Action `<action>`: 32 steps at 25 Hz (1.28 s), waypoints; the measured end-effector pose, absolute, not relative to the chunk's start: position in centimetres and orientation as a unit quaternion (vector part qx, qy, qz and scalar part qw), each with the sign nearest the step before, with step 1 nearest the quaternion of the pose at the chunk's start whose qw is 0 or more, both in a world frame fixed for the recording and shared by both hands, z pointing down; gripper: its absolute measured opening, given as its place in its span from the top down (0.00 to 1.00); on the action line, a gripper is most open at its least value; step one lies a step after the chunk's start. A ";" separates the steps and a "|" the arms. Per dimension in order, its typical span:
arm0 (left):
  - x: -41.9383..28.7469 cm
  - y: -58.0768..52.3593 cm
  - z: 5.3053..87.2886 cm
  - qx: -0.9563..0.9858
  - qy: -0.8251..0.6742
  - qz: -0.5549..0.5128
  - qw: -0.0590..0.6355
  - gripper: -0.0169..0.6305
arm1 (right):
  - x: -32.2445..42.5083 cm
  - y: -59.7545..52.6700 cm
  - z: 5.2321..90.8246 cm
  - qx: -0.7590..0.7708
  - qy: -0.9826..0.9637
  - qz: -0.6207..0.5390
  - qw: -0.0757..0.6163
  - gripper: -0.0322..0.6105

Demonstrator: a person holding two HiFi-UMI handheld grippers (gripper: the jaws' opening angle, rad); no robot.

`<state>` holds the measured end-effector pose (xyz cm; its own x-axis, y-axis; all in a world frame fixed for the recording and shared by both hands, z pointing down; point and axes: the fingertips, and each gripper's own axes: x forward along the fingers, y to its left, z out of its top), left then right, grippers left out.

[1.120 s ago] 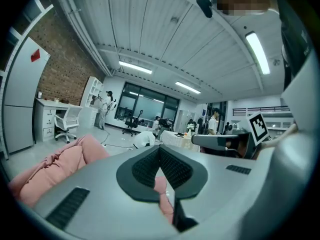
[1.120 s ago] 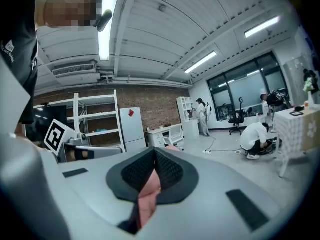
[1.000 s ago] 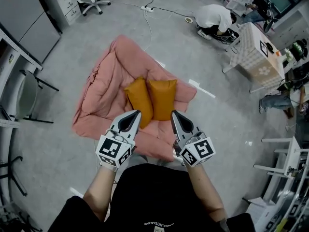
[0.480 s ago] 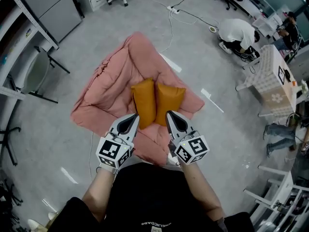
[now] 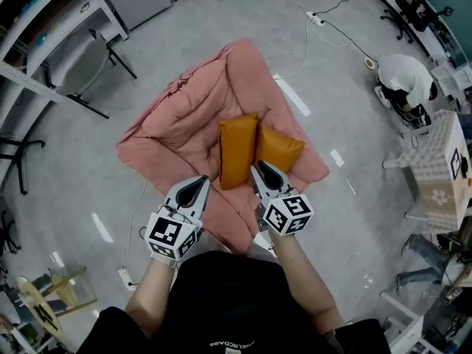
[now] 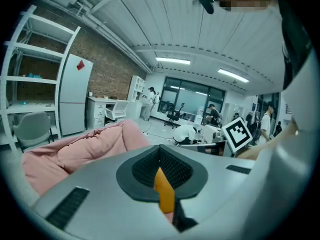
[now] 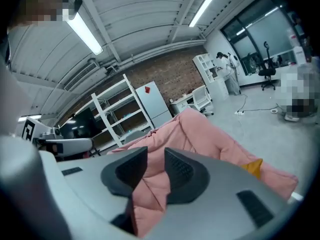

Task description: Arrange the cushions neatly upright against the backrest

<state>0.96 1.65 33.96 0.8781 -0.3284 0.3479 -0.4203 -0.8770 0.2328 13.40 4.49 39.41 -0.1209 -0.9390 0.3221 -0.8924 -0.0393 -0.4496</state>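
In the head view, two mustard-orange cushions stand side by side on a pink floor sofa [image 5: 184,120] in the middle of the frame. The left cushion [image 5: 237,152] stands tall on its narrow edge. The right cushion [image 5: 279,147] is lower, leans a little to the right and touches the left one. Both look plump, with smooth cloth and soft corners. The sofa is thick and quilted with deep folds, and it lies on a grey floor [image 5: 354,198]. The left gripper [image 5: 198,184] hangs over the front of the sofa, just beside the bottom of the left cushion. The right gripper [image 5: 258,171] is near the bottom edges of both cushions.

In the left gripper view, the left gripper [image 6: 160,156] has its dark ribbed jaws pressed together at the tips. A narrow strip of orange cushion [image 6: 164,194] shows through the gap below them. The pink sofa [image 6: 75,146] is at the left of the frame.

In the right gripper view, the jaws of the right gripper [image 7: 156,164] are a little apart and are opening. Nothing is between them, and only the pink sofa [image 7: 200,129] shows through the gap. One orange cushion corner [image 7: 252,167] shows at the right.
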 end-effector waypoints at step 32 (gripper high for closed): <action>-10.4 5.8 45.1 0.845 -0.440 0.196 0.233 0.95 | 17.7 -6.7 70.9 -0.616 0.637 -0.428 -0.177 0.24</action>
